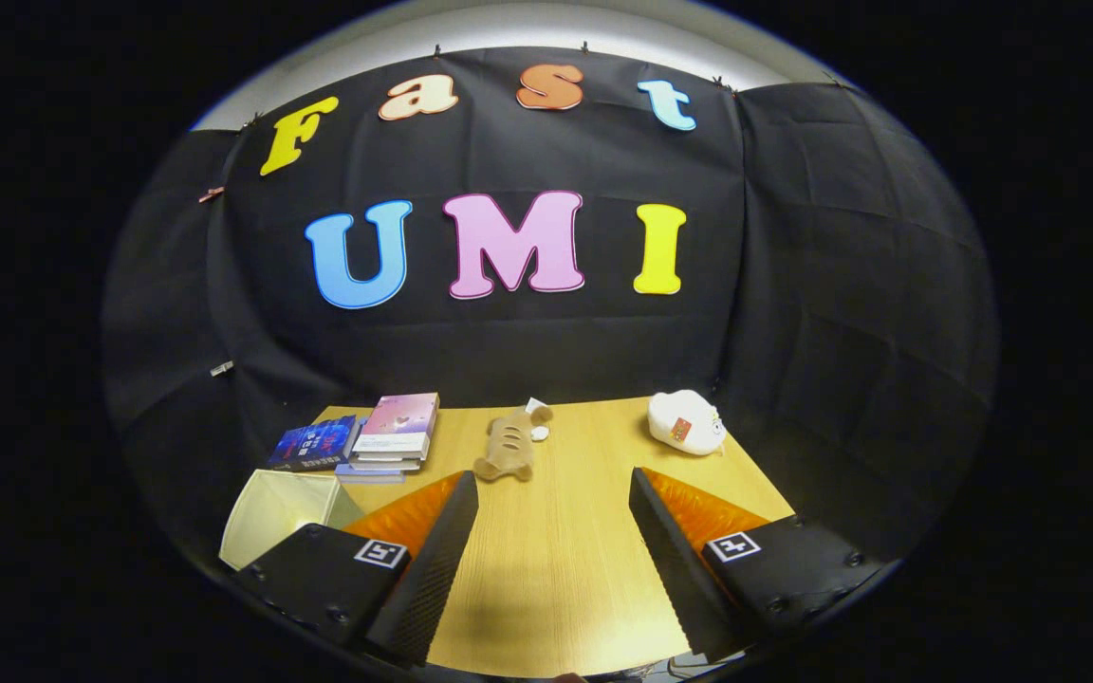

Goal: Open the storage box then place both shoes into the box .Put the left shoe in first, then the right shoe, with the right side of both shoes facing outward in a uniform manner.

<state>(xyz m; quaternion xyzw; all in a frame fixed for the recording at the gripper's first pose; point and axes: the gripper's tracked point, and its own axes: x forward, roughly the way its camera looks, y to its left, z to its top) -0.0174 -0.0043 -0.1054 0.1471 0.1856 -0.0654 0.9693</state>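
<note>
My gripper (554, 489) is open above a wooden table (565, 560), its two black and orange fingers spread wide with only bare tabletop between them. Beside the left finger (433, 550) sits a pale cream box-like container (276, 512), its opening tilted up toward me; the finger hides part of it. I cannot tell whether it is the storage box.
Beyond the left finger lies a stack of books (395, 434) with a dark blue book (316, 444) next to it. A tan plush toy (509, 446) lies just ahead of the fingers. A white plush (686, 422) rests at the table's far right corner.
</note>
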